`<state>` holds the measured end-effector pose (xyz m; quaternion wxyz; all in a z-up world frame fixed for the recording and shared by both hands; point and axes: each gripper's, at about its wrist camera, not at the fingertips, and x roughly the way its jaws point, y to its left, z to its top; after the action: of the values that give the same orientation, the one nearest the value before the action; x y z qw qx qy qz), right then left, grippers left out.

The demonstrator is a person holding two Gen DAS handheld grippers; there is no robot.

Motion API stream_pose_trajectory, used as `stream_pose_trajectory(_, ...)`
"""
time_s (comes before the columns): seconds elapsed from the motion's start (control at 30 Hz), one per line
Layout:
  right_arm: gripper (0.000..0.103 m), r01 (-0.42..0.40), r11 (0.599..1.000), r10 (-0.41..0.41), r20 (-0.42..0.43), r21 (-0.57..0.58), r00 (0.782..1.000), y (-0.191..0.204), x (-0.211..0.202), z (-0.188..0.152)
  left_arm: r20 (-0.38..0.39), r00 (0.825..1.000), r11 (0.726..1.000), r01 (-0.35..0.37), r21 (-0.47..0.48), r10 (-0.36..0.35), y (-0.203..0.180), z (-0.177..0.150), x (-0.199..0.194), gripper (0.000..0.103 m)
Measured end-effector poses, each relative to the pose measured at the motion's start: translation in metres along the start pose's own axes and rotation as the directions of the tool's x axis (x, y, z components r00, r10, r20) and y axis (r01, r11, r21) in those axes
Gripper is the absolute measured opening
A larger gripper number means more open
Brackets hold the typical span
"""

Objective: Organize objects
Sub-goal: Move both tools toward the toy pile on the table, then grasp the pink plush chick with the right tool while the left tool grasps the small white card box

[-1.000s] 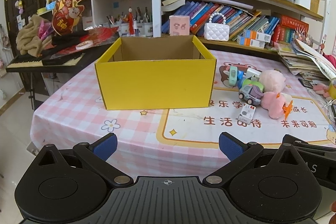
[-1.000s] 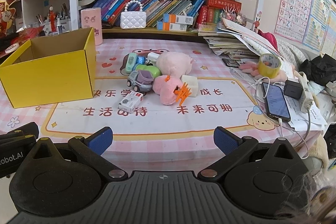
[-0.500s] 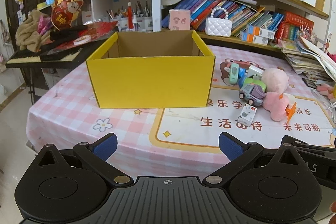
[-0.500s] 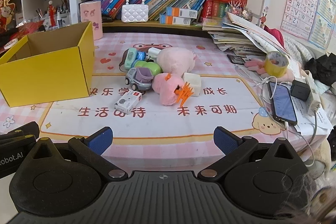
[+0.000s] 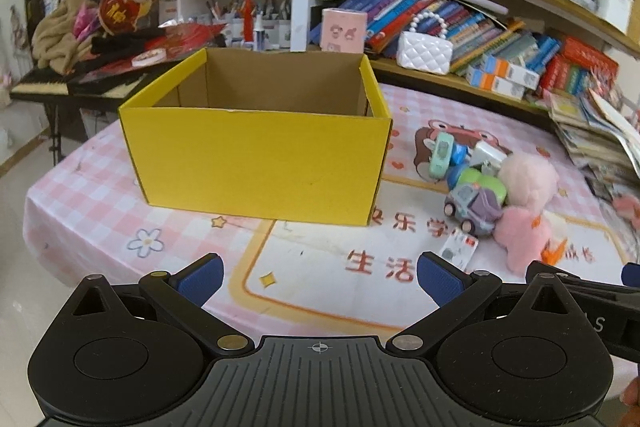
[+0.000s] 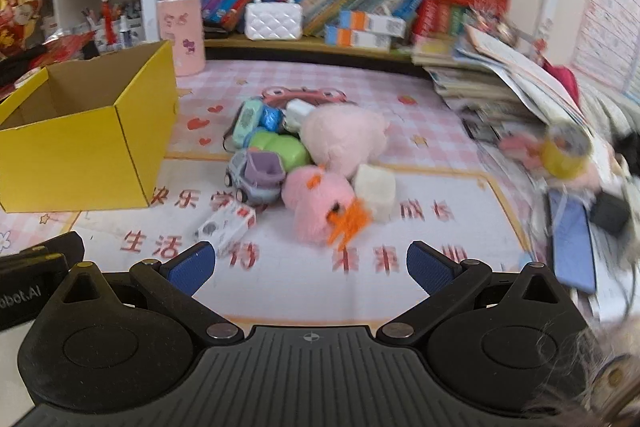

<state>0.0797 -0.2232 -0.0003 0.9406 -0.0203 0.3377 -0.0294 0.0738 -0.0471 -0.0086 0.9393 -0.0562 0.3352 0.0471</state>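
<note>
Zero toys boxed so far, judging by the visible interior: yellow box near the table's left edge shows only bare cardboard, though its floor is hidden. Left gripper jaws spread wide, holding nothing, aimed at the box. Right gripper likewise spread and empty, facing the toy pile mid-table, just right of the box: plush pieces, toy truck, small white van. All sorting remains.
</note>
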Motion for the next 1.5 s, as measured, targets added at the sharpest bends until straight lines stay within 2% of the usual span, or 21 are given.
stream_pose_trajectory(0.1,0.099,-0.004,0.997,0.007,0.035,-0.079,0.999,-0.006,0.015,0.01,0.005,1.0,0.999,0.001,-0.036,0.0,-0.004,0.003,0.006,0.103)
stream_pose_trajectory(0.13,0.089,-0.009,0.996,0.012,0.037,-0.091,0.999,-0.009,0.023,0.013,0.011,1.0,0.999,0.008,-0.044,-0.008,-0.005,0.004,0.007,0.103)
stream_pose_trajectory(0.17,0.074,-0.019,0.995,0.022,0.03,-0.094,0.999,-0.012,0.031,0.016,0.019,1.0,0.999,0.013,-0.052,-0.012,-0.006,0.005,0.009,0.103)
stream_pose_trajectory(0.23,0.056,-0.043,0.995,0.042,-0.012,-0.087,0.999,-0.016,0.05,0.023,0.033,0.999,0.998,-0.008,-0.069,0.01,-0.01,0.007,0.01,0.103)
stream_pose_trajectory(0.27,0.051,-0.058,0.995,0.055,-0.038,-0.084,0.998,-0.018,0.06,0.026,0.036,0.999,0.997,-0.022,-0.075,0.024,-0.012,0.009,0.011,0.103)
stream_pose_trajectory(0.37,0.052,-0.073,0.991,0.066,-0.06,-0.115,0.996,-0.02,0.082,0.03,0.013,0.998,0.995,-0.056,-0.082,0.058,-0.017,0.013,0.017,0.103)
stream_pose_trajectory(0.5,0.056,-0.125,0.973,0.105,-0.109,-0.195,0.988,-0.018,0.105,0.023,-0.084,0.995,0.995,-0.058,-0.083,0.051,-0.024,0.015,0.029,0.103)
stream_pose_trajectory(0.63,0.05,-0.165,0.957,0.149,-0.08,-0.239,0.986,-0.02,0.107,0.022,-0.097,0.995,0.997,-0.045,-0.059,0.039,-0.036,0.014,0.036,0.1)
stream_pose_trajectory(0.7,0.05,-0.216,0.956,0.202,-0.088,-0.198,0.975,-0.03,0.106,0.029,-0.1,0.995,0.999,-0.024,-0.036,0.02,-0.044,0.014,0.04,0.091)
stream_pose_trajectory(0.77,0.05,-0.241,0.959,0.235,-0.058,-0.152,0.97,-0.043,0.096,0.036,-0.106,0.994,1.0,0.006,-0.006,-0.006,-0.056,0.015,0.048,0.083)
stream_pose_trajectory(0.8,0.05,-0.24,0.96,0.238,-0.033,-0.143,0.971,-0.048,0.09,0.04,-0.114,0.993,1.0,0.024,0.013,-0.022,-0.062,0.014,0.054,0.079)
stream_pose_trajectory(0.87,0.05,-0.223,0.966,0.227,0.019,-0.13,0.974,-0.059,0.08,0.045,-0.139,0.989,0.995,0.062,0.077,-0.051,-0.08,0.013,0.069,0.063)
stream_pose_trajectory(0.93,0.05,-0.212,0.972,0.218,0.051,-0.106,0.975,-0.069,0.071,0.05,-0.158,0.985,0.987,0.09,0.134,-0.069,-0.095,0.011,0.082,0.057)
stream_pose_trajectory(1.03,0.05,-0.224,0.973,0.227,0.052,-0.053,0.973,-0.082,0.064,0.053,-0.169,0.982,0.969,0.123,0.213,-0.088,-0.11,0.007,0.092,0.053)
stream_pose_trajectory(1.1,0.05,-0.235,0.972,0.236,0.047,-0.029,0.971,-0.086,0.059,0.051,-0.181,0.979,0.959,0.136,0.249,-0.092,-0.114,0.004,0.099,0.041)
stream_pose_trajectory(1.27,0.05,-0.234,0.972,0.236,0.046,-0.03,0.971,-0.083,0.043,0.041,-0.2,0.969,0.947,0.192,0.257,-0.142,-0.112,0.003,0.102,0.028)
stream_pose_trajectory(1.5,0.05,-0.216,0.976,0.216,0.039,-0.016,0.976,-0.06,0.025,0.028,-0.161,0.959,0.952,0.259,0.164,-0.233,-0.073,0.003,0.054,0.028)
